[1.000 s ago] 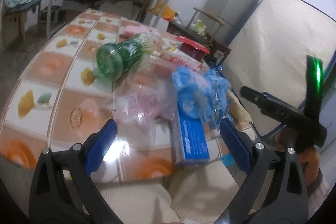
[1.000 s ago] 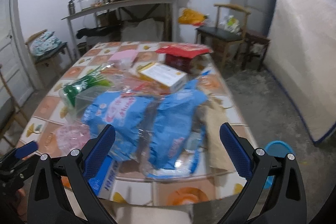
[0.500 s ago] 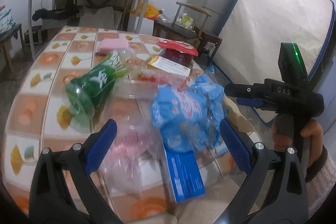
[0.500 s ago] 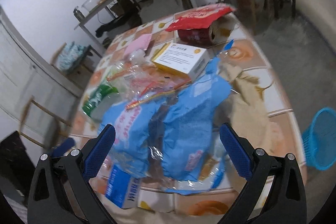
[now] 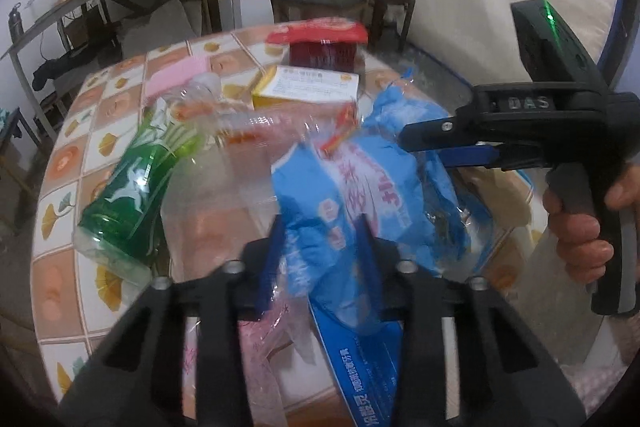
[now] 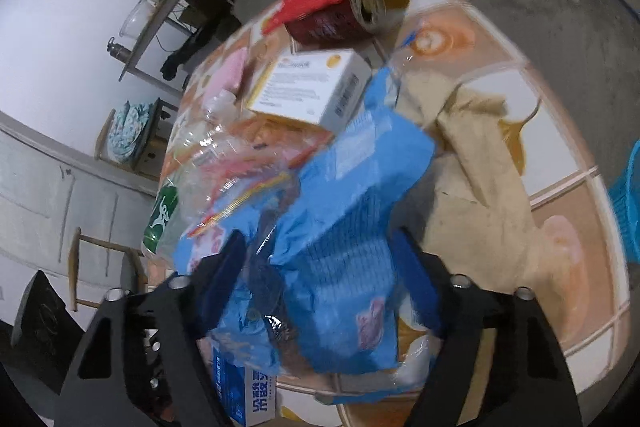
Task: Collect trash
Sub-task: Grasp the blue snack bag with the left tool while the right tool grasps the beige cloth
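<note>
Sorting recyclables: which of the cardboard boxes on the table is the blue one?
The blue box at the table's near edge, half under the blue plastic bag; the other box, farther back, is white and yellow.

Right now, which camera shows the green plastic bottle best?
The left wrist view: the green plastic bottle lies almost wholly visible on the tiled table. The right wrist view shows only its end behind clear wrappers.

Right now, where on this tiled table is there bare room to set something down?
Bare tiles show along the table's left edge beside the green bottle, at the far left corner behind the pink packet, and at the right edge past the beige cloth. The middle is crowded: blue bags, clear plastic, white box.
</note>
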Demonstrator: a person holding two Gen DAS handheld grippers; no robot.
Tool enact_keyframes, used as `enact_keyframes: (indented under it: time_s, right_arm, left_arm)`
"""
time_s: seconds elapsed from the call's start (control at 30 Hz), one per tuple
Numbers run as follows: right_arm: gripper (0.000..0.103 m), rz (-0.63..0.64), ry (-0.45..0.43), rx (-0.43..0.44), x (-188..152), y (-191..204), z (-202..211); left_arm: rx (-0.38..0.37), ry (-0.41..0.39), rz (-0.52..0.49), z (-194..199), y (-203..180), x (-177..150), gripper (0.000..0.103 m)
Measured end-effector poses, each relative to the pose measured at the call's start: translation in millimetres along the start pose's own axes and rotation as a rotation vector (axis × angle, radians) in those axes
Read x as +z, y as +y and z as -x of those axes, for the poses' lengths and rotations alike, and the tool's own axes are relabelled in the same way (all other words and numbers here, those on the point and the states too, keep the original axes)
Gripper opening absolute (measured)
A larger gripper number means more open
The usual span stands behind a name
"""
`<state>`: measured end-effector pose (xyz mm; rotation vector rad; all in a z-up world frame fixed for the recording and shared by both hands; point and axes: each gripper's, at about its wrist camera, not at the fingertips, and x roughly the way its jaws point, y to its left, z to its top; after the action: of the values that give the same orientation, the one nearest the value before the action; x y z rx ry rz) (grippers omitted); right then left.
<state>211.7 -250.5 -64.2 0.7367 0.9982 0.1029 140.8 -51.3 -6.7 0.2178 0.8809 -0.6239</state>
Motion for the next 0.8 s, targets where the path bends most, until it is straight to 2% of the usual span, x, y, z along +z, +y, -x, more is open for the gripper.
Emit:
enact_keyframes:
  time_s: [0.03,0.07,0.1,0.13,0.2,0.33,0.4,0.43,0.47,0.53,0.63,0.8]
  right_arm:
    - [0.058,-0.010,0.015,0.014,0.5,-1.1,-4.4]
    - [0.046,-0.014,0.023,0.025,0.9,-1.6,-6.6]
    - [0.032,-0.020,0.031,0.046,1.3,-1.8,-8.5]
    - [0.028,-0.022,0.036,0.062,1.4,-1.7,-9.3]
    - [0.010,-0.025,0.041,0.113,1.2,-0.5,-8.1]
    - [0.006,-0.017,0.048,0.250,-2.3,4.8,-0.4]
    - [0.006,-0.017,0.072,0.346,-3.3,11.4,2.8]
    - [0.005,-0.018,0.090,0.390,-3.9,13.7,3.3]
    - [0.005,-0.024,0.110,0.442,-4.4,15.9,2.9]
    - [0.005,-0.029,0.145,0.510,-5.6,18.5,0.8]
    - [0.005,-0.057,0.235,0.626,-6.5,21.5,-5.7]
    - [0.005,-0.067,0.414,0.702,-10.1,32.4,-19.7]
  left_arm:
    - [-0.013,0.006,0.006,-1.2,0.9,-0.2,0.021]
    - [-0.036,0.011,0.019,-2.0,2.6,-0.1,0.018]
    - [-0.051,0.012,0.028,-2.6,3.4,0.2,0.017]
    - [-0.069,0.008,0.035,-2.1,4.2,0.3,0.014]
    - [-0.096,-0.007,0.031,0.2,2.6,0.0,0.014]
    - [-0.153,-0.023,0.000,6.1,-4.0,-5.6,0.014]
    - [-0.178,-0.030,-0.024,9.9,-8.5,-9.1,0.014]
    - [-0.189,-0.034,-0.039,11.7,-11.0,-10.1,0.019]
    - [-0.193,-0.037,-0.054,13.7,-13.7,-11.5,0.030]
    - [-0.179,-0.051,-0.079,15.7,-17.4,-11.9,0.044]
    - [-0.154,-0.082,-0.110,22.7,-20.9,-12.5,0.051]
    - [-0.091,-0.135,-0.204,36.9,-28.8,-13.8,0.057]
